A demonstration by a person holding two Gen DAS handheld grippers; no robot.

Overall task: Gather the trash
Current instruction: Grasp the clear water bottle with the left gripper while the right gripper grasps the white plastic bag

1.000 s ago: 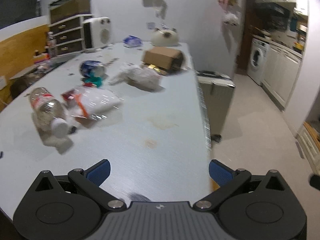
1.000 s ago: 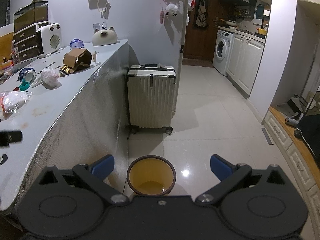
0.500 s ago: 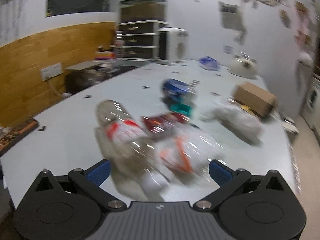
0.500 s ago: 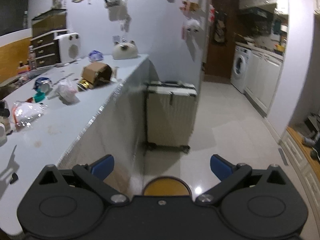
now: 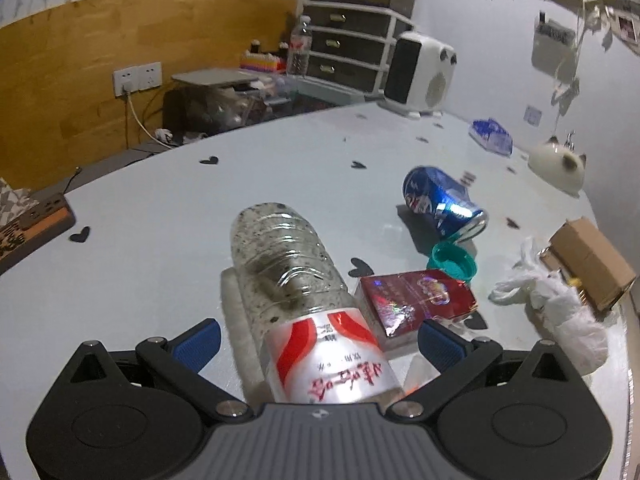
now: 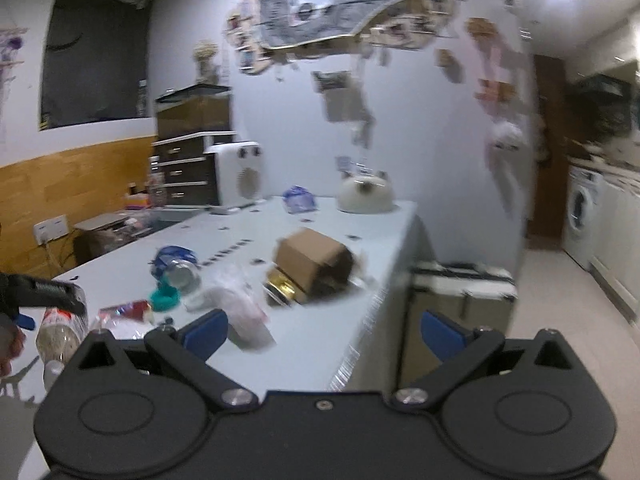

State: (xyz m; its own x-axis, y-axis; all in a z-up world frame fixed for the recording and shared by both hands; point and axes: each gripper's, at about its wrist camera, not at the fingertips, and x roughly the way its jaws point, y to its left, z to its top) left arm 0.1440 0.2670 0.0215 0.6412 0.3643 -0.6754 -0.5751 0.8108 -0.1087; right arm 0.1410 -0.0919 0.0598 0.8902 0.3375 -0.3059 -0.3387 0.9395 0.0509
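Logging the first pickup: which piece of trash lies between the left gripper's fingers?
The plastic bottle, lying between the open left gripper; the red pack sits beside it.

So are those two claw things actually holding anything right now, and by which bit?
Nothing is held. The left gripper has its jaws open either side of the plastic bottle at its labelled part, not closed on it. The right gripper is open and empty.

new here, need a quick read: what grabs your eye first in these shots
The clear plastic bottle lying on the pale table, right between the open jaws of the left gripper. Beside it lie a red packet and, farther back, a crushed blue can.
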